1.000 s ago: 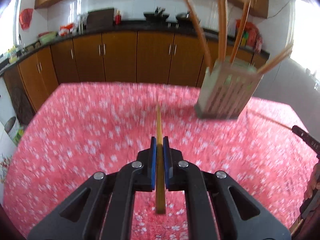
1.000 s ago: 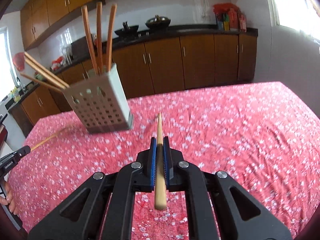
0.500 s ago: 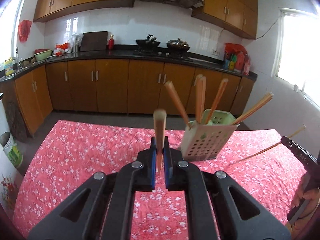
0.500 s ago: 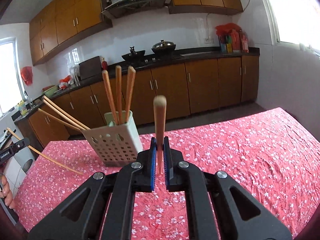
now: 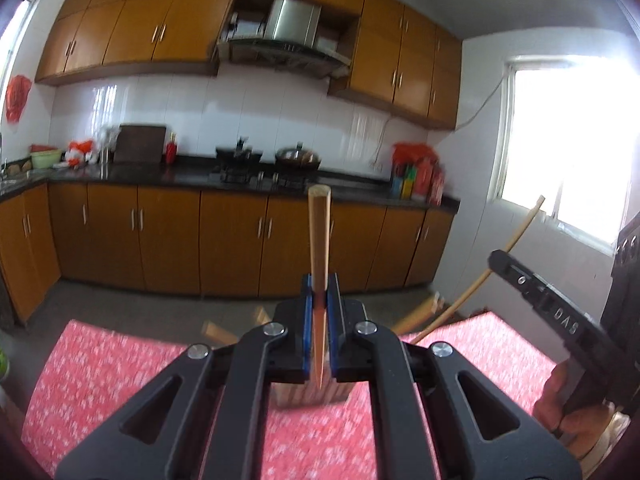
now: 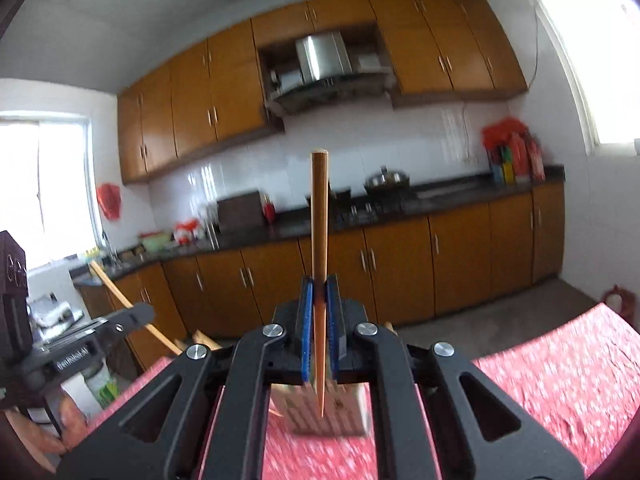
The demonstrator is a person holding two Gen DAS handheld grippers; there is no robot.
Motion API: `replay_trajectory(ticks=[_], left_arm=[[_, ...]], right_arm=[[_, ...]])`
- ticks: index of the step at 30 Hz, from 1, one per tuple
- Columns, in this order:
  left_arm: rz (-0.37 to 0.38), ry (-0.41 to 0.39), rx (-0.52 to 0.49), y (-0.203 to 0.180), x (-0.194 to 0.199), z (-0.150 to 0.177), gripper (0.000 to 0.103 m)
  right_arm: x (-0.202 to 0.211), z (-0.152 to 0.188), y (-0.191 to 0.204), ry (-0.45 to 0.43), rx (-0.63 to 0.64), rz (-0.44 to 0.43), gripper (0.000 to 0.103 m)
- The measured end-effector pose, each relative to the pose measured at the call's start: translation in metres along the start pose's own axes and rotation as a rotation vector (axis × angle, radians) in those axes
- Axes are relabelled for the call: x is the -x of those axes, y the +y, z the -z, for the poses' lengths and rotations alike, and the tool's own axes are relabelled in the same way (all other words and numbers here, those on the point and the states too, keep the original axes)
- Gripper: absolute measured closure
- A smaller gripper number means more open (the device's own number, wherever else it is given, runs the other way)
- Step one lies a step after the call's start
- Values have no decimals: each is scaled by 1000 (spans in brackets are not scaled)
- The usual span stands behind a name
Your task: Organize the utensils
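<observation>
My left gripper (image 5: 319,300) is shut on a wooden chopstick (image 5: 319,232) that stands upright, thick end up and pointed tip down. Behind its fingers, the pale perforated utensil holder (image 5: 312,394) on the red floral tablecloth (image 5: 120,368) is mostly hidden; several chopstick ends (image 5: 416,316) poke out of it. My right gripper (image 6: 319,300) is shut on a second upright chopstick (image 6: 319,216), raised in front of the same holder (image 6: 332,416). Each view shows the other gripper at its side, right gripper (image 5: 498,260) and left gripper (image 6: 146,314), gripping its chopstick.
Brown kitchen cabinets (image 5: 232,240) and a dark counter with pans on a stove (image 5: 298,156) run along the far wall beyond the table's back edge. A bright window (image 5: 568,140) is on the right. A person's hand (image 5: 568,412) holds the right gripper's handle.
Both grippers have risen and tipped up toward level. Each held chopstick now stands upright in view. The holder has dropped low in both views, behind the fingers.
</observation>
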State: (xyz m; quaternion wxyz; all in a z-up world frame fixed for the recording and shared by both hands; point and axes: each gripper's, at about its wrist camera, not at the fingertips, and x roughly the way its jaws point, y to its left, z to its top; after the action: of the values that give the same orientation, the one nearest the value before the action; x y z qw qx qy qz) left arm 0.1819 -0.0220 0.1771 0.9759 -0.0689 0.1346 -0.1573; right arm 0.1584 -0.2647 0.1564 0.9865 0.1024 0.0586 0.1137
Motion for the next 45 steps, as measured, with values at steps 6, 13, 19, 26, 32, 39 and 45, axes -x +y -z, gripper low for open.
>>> replay_trajectory(ticks=[6,13,19,26,32,39,45], left_arm=[[-49,-93,-12,-9,-18,-26,96],[-53,-31,33,5,-64,-7,96],[-61,7,34,11,-84,5,94],[-80,-38,58,24,-56,-2,56],[-133,-62,35,36,-2,15,19],[-196,-15,5,38,51,70,4],[-272,44,-42,29,78,120,4]], right_arm=[[-26,-9,2,-65,24,24,96],[-63,15,-12,8,20,53,96],[-76,31,-11,91,15,32,88],[-43,21,-18,33,24,63,50],[-5,16,-28,5,29,100,25],[40,52,-14,33,93,148,2],[64,93,10,80,183,220,2]])
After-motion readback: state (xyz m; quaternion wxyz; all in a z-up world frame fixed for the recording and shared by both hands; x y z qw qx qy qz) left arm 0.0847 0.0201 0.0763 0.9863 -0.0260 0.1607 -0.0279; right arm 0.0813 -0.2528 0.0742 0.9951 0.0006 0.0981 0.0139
